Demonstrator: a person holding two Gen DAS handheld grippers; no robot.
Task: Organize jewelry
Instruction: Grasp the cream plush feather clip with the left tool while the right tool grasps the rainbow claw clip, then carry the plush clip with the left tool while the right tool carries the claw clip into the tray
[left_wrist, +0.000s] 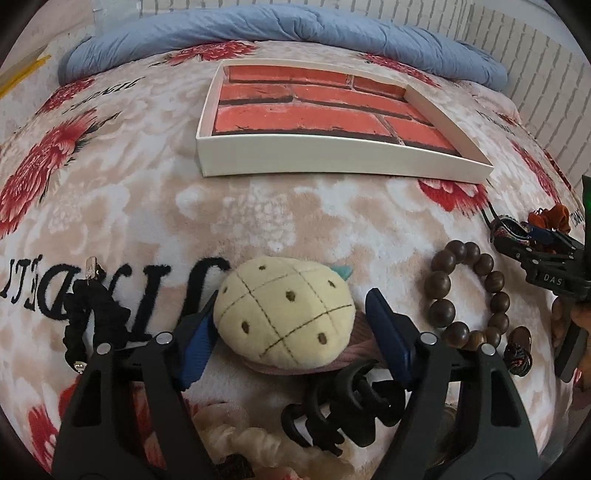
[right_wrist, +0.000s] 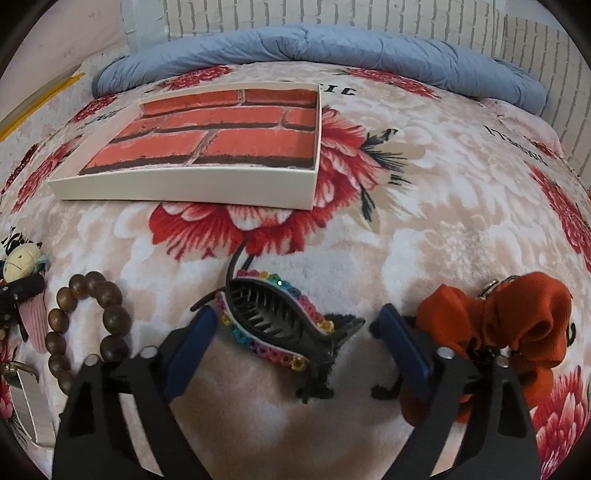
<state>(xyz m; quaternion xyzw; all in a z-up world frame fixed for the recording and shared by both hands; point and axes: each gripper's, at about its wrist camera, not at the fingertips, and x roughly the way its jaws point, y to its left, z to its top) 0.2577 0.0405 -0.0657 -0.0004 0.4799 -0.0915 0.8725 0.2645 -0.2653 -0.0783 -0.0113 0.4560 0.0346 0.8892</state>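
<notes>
Both grippers are spread wide and hold nothing. From its own wrist camera, the left gripper (left_wrist: 290, 325) straddles a plush pineapple hair tie (left_wrist: 284, 314), cream-coloured with a pink band beneath, its blue fingers (left_wrist: 388, 332) standing on either side of it without pressing in. The right gripper (right_wrist: 295, 347) likewise brackets a black claw clip with a rainbow beaded edge (right_wrist: 273, 321), which lies on its side on the floral blanket (right_wrist: 443, 221), jaws apart from it. The shallow white box (left_wrist: 332, 162) with a brick-patterned floor sits farther back on the bed and appears to hold nothing, so the sorting seems barely begun: every piece in sight lies loose on the blanket. Left to move are the wooden bead bracelet (left_wrist: 469, 291), a black scrunchie (left_wrist: 96, 314), a plain black claw clip (left_wrist: 343, 406), a cream scrunchie (left_wrist: 251, 443) and an orange scrunchie (right_wrist: 509, 332). Only the left camera shows the black scrunchie, the plain clip and the cream scrunchie; only the right camera shows the rainbow clip clearly and the orange scrunchie in full. A blue quilt (right_wrist: 314, 48) is bunched along the far edge.
</notes>
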